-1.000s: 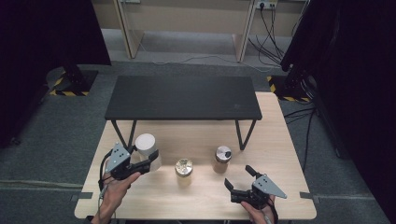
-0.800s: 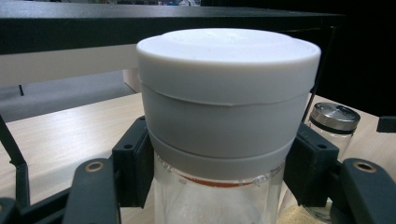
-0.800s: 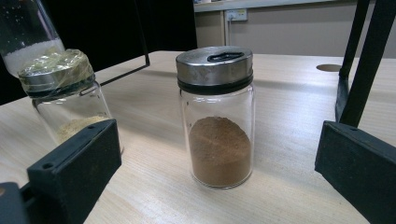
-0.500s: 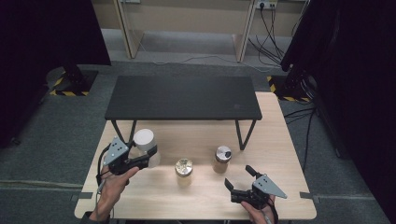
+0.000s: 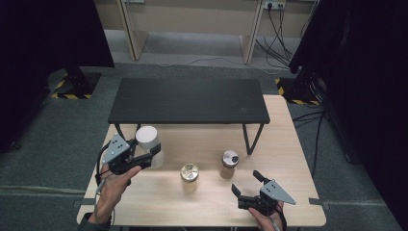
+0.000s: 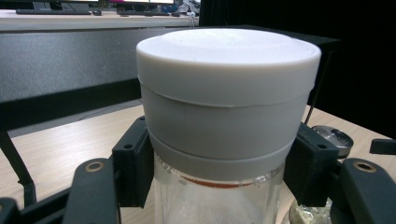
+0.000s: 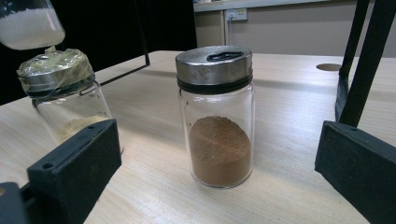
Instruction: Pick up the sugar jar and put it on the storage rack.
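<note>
Left fingers (image 6: pixel 133 170): clamped on either side of the white-capped jar (image 6: pixel 226 116), just below the cap; seen at lower left of the high view on the left gripper (image 5: pixel 144 160).
Right fingers (image 7: pixel 74 172): spread wide, nothing between them but air; brown spice jar (image 7: pixel 217 116) standing in the gap farther off, untouched.
White-capped jar: lower left of the high view (image 5: pixel 148 144), just in front of the black shelf's near legs; in the upper left corner of the right gripper view its base appears to hang clear of the table (image 5: pixel 202 202), so judged lifted rather than standing.
Brown spice jar: upright on the table, centre-right of the high view (image 5: pixel 229 164), metal shaker lid on.
Foil-topped jar: upright beside it, centre of the high view (image 5: pixel 189 174), pale powder inside.
Right gripper (image 5: pixel 250 188): lower right of the high view, low over the table, pointed toward the brown spice jar.
Black shelf (image 5: pixel 187 101): upper middle of the high view, top bare.
Done: first jar grasped and apparently raised.
Left: setting that jar down wherever bound, not shown; two jars not yet handled; right gripper seemingly lined up for the brown one.
</note>
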Action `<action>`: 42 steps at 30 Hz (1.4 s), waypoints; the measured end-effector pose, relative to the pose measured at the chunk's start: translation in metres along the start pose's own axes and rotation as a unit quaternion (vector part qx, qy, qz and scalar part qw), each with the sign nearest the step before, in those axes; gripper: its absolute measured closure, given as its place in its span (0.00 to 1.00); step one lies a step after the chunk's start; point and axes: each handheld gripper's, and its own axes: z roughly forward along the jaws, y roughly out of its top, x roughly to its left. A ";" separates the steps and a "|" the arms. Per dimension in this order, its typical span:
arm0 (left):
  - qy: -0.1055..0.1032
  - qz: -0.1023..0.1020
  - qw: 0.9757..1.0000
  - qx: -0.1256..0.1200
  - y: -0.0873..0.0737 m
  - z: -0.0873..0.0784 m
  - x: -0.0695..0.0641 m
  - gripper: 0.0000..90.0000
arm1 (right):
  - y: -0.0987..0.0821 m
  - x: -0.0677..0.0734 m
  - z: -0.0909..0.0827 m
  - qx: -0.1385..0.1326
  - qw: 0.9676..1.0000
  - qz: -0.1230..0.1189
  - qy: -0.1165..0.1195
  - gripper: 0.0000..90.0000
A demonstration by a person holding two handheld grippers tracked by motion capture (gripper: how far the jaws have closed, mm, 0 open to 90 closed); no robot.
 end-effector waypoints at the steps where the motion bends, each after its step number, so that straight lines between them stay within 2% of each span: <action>1: -0.001 -0.002 1.000 0.000 0.002 0.000 0.000 0.39 | 0.000 0.000 0.000 0.000 1.000 0.000 0.000 0.01; 12: -0.005 0.002 1.000 0.015 0.021 0.001 0.003 0.39 | 0.000 0.000 0.000 0.001 1.000 0.000 0.000 0.01; 26: -0.007 0.004 1.000 0.017 0.054 -0.003 0.007 0.39 | 0.000 0.000 0.001 0.001 1.000 0.001 0.001 0.01; 31: -0.010 -0.002 1.000 0.016 0.066 -0.003 0.010 0.39 | -0.001 0.000 0.000 0.001 1.000 0.002 0.001 0.01; 34: -0.007 0.005 1.000 0.016 0.073 -0.004 0.010 0.39 | -0.001 0.000 0.000 0.000 1.000 0.003 0.001 0.01; 42: -0.007 0.004 1.000 0.020 0.091 -0.001 0.013 0.39 | -0.001 0.000 0.001 0.002 1.000 0.003 0.002 0.01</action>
